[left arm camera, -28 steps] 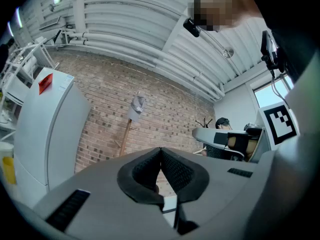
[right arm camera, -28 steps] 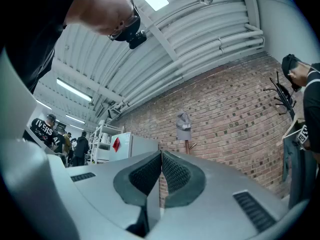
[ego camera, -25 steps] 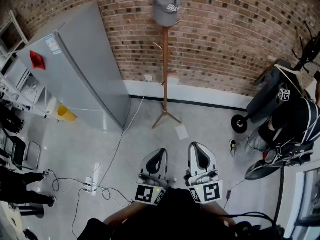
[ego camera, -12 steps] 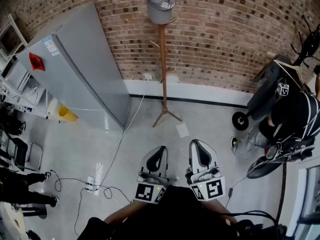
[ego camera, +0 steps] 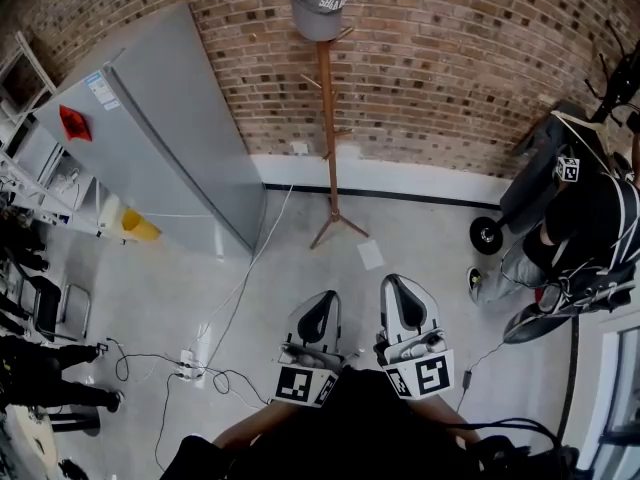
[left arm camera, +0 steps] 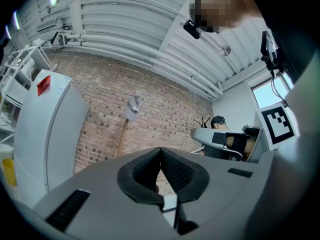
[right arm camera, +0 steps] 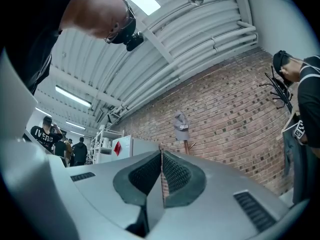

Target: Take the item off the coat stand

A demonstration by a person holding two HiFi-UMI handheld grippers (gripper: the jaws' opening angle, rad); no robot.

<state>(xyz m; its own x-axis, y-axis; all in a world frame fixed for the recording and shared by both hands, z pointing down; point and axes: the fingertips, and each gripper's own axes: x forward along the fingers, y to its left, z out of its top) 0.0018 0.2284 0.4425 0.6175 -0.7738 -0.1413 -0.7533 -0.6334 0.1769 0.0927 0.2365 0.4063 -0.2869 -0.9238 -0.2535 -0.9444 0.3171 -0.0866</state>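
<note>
The grey cap point(ego camera: 320, 3) hangs on the very top of the wooden coat stand point(ego camera: 328, 138), which stands upright against the brick wall point(ego camera: 450, 78), well apart from us. Between us and the stand lies open grey floor point(ego camera: 300, 278). A sheet of paper point(ego camera: 370, 255) lies flat just beside the stand's feet. A white cable point(ego camera: 255, 258) runs from the wall past the stand's left side to a power strip point(ego camera: 188, 368) on the floor.

To the left of the stand a grey fridge point(ego camera: 160, 128) stands with its door shut, so we cannot see what is in it. A red sticker point(ego camera: 74, 121) is on its door. On the right, a person in dark clothes point(ego camera: 585, 228) sits by a black scooter point(ego camera: 520, 203), clear of the stand.

We hold both claws low and side by side, pointing towards the stand. The left claw point(ego camera: 322, 303) is closed, pads together with nothing between them. The right claw point(ego camera: 398, 290) is closed and empty too.
</note>
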